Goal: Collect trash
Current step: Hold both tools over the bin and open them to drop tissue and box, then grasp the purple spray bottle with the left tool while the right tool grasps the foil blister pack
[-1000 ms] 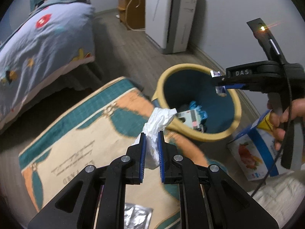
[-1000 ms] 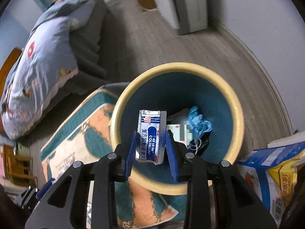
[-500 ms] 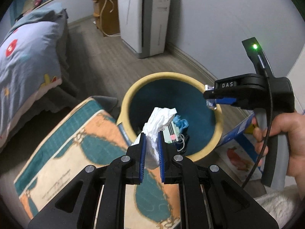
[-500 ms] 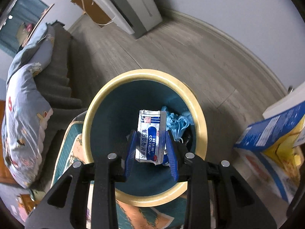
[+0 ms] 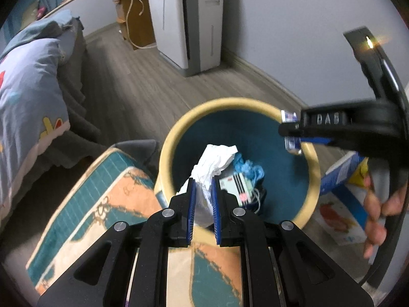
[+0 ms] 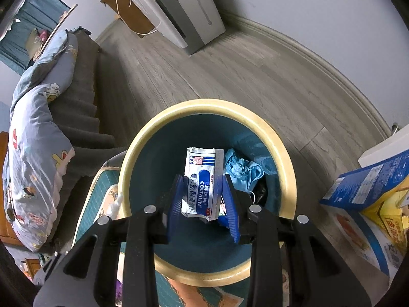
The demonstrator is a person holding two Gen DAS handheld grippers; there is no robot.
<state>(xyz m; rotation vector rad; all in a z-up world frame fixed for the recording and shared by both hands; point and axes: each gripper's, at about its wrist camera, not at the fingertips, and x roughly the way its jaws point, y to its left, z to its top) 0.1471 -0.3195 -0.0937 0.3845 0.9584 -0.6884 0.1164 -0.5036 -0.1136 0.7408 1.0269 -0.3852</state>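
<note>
A round bin with a yellow rim (image 5: 176, 133) (image 6: 271, 128) and teal inside stands on the floor. My left gripper (image 5: 203, 179) is shut on a crumpled white tissue (image 5: 217, 158), held over the bin's near edge. My right gripper (image 6: 203, 179) is shut on a blue and white medicine packet (image 6: 202, 181), held above the bin's opening. The right gripper also shows in the left wrist view (image 5: 291, 133), over the bin's far right rim. Blue crumpled trash (image 6: 240, 166) and a small box (image 5: 235, 183) lie inside the bin.
A patterned teal and orange rug (image 5: 107, 204) lies beside the bin. A blue and yellow carton (image 6: 368, 194) lies to the right. A bed with a blue quilt (image 5: 28, 81) stands on the left. A white appliance (image 5: 189, 18) and a wooden cabinet (image 5: 135, 23) stand against the far wall.
Both grippers moved toward and over the bin with their trash still held. The left gripper's tissue moved from over the rug to over the bin's near edge.
</note>
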